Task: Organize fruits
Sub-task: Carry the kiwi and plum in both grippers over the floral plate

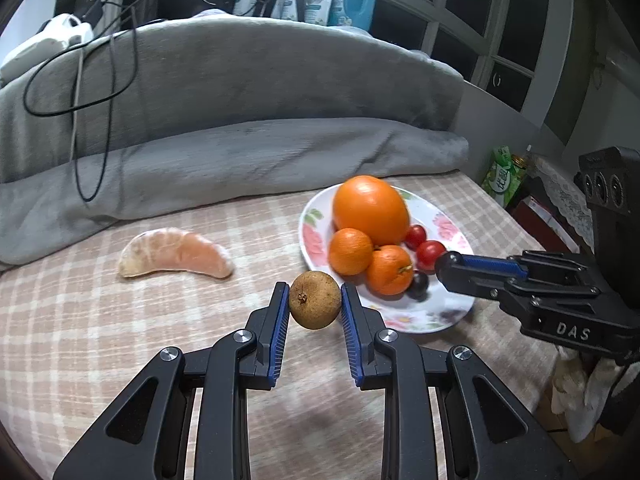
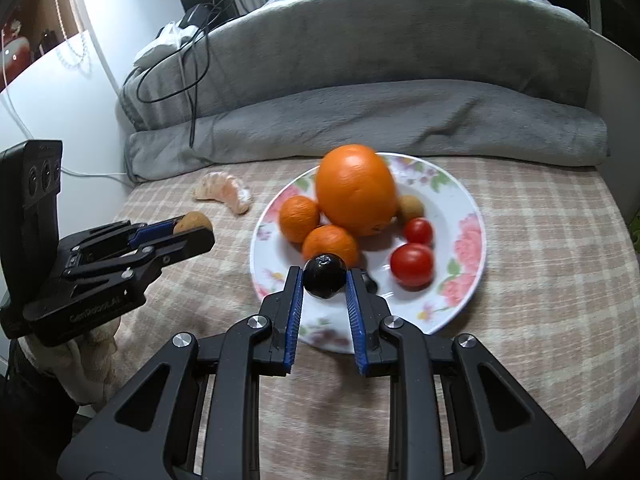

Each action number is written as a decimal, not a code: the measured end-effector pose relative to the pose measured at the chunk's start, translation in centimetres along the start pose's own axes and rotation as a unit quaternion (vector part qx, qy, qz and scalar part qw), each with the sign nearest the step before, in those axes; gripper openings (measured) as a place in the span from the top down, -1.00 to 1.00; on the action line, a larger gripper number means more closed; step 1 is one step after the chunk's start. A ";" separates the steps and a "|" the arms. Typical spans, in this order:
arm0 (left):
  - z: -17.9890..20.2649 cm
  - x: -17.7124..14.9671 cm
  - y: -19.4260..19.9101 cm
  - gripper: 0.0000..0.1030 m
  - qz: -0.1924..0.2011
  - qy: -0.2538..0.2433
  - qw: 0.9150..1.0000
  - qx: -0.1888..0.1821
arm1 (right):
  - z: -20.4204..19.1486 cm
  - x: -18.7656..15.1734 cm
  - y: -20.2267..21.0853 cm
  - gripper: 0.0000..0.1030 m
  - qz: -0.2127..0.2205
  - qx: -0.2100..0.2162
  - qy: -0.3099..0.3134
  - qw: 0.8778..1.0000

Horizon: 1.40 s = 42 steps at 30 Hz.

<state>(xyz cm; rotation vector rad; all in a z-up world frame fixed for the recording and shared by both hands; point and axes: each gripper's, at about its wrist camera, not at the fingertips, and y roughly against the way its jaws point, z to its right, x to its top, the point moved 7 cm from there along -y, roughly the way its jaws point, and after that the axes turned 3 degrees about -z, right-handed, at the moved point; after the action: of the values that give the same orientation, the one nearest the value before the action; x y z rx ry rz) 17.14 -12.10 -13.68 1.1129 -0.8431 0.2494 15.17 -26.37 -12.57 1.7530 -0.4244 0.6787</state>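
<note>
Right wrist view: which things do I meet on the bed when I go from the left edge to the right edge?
Left gripper holding the brown fruit → peeled citrus segment → small orange → dark fruit in the right gripper → large orange → large cherry tomato → the plate's right rim.

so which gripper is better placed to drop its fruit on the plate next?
Right. The right gripper already holds the dark grape over the plate; the left gripper holds the brown longan over the checked cloth, short of the rim.
</note>
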 end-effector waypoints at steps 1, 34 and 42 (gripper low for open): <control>0.3 0.0 -0.1 0.53 0.000 0.000 1.000 -0.003 | 0.3 0.0 0.1 0.55 0.001 -0.001 -0.001 1.000; 7.7 0.6 -2.4 0.53 -0.016 -0.043 0.998 -0.032 | 6.8 2.8 0.6 0.56 0.022 -0.023 -0.026 0.999; 8.0 0.8 -2.4 0.53 -0.014 -0.047 0.998 -0.027 | 6.7 3.1 -0.4 0.55 0.009 -0.012 -0.024 1.000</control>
<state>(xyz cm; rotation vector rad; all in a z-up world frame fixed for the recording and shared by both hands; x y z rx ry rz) 15.32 -20.30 -13.32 1.0917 -0.9121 0.1498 19.32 -32.45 -12.06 1.7482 -0.4804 0.6422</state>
